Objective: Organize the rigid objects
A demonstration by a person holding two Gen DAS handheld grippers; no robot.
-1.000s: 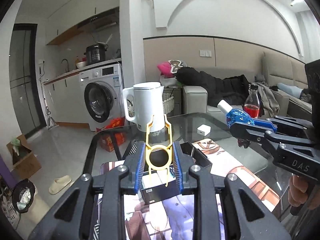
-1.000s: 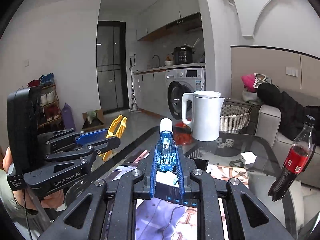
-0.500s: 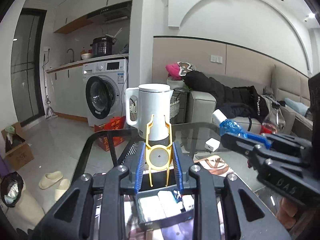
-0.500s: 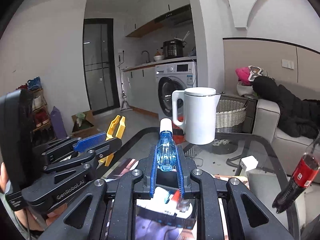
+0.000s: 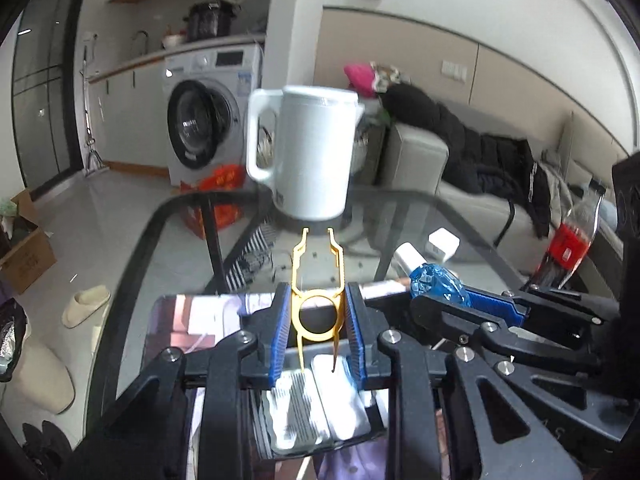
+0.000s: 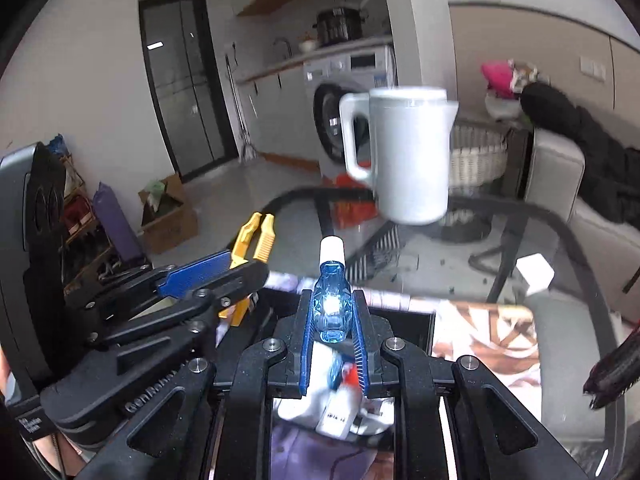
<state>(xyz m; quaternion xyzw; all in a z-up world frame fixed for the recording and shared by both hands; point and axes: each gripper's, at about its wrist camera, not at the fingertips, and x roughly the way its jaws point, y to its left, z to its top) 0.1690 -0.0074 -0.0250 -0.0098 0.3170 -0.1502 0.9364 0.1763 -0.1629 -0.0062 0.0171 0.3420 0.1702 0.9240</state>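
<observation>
My left gripper (image 5: 318, 330) is shut on a yellow plastic clip (image 5: 318, 280) and holds it just above a black tray (image 5: 316, 420) that holds white and grey packets. My right gripper (image 6: 332, 332) is shut on a small blue bottle with a white cap (image 6: 331, 300), over the same tray (image 6: 416, 322), where white packets lie. The right gripper with the blue bottle (image 5: 438, 280) shows at the right of the left wrist view. The left gripper with the yellow clip (image 6: 254, 240) shows at the left of the right wrist view.
A white kettle (image 5: 308, 152) stands at the far end of the glass table (image 5: 168, 248). A white charger block (image 5: 443, 245) lies beyond the tray. A red-labelled soda bottle (image 5: 572, 236) stands at the right. A printed mat (image 6: 488, 344) lies under the tray.
Both grippers have moved forward and tipped down over the tray, which now sits right under the fingers. The kettle looks closer. Both still hold their objects.
</observation>
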